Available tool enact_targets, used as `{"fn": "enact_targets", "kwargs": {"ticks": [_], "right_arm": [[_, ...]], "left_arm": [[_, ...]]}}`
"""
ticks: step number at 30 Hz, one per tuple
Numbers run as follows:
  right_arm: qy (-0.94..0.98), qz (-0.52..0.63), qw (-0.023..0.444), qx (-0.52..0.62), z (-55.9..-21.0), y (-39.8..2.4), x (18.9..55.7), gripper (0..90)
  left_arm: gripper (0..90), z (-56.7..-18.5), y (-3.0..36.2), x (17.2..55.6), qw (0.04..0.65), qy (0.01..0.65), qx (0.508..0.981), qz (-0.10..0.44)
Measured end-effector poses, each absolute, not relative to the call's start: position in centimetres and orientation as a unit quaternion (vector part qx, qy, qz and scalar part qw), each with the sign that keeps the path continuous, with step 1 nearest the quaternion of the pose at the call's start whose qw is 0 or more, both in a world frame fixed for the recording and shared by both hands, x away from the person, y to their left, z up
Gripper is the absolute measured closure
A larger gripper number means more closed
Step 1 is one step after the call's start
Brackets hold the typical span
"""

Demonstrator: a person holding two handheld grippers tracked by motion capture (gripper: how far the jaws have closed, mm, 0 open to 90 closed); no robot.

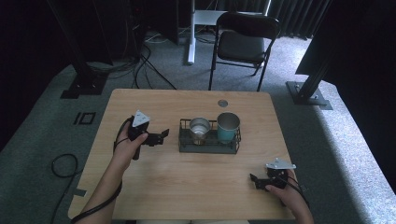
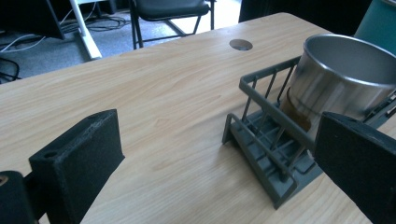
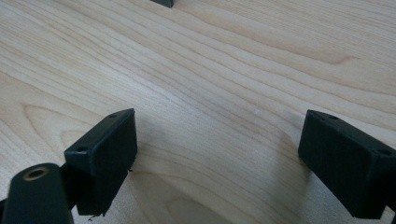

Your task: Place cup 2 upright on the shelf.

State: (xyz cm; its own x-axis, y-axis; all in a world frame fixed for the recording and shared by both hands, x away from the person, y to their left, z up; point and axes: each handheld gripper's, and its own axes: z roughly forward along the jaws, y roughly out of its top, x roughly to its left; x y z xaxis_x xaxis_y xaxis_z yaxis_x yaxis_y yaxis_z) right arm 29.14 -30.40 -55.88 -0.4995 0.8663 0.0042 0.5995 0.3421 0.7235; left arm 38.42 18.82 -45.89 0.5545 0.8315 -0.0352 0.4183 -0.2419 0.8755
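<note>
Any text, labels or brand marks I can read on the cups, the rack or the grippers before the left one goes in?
No readable text anywhere.
Steel cup: bare metal, only a brown smudge low on its side, no lettering.
Teal cup: plain, no print seen.
Grey rack: unmarked.
Left gripper and right gripper: black jaws and grey plates, no labels legible.

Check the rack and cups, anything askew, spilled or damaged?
Nothing stands out. The steel cup and the teal cup stand upright side by side in the grey rack, which sits square on the table. No spill shows. The brown patch low on the steel cup could be a reflection. Left gripper is open, short of the rack.
</note>
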Motion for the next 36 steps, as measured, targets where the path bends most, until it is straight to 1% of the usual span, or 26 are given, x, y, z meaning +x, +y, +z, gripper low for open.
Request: {"fn": "enact_targets", "kwargs": {"ticks": [7, 36], "right_arm": [[0.796, 0.342, 0.195, 0.461, -55.9, -30.4, 29.1, 11.3], [0.796, 0.342, 0.195, 0.461, -55.9, -30.4, 29.1, 11.3]], "left_arm": [[2.3, -46.8, 20.0, 37.7, 0.450, 0.431, 0.750, 0.223], [2.3, -49.2, 23.1, 35.3, 0.424, 0.466, 0.744, 0.222]]}}
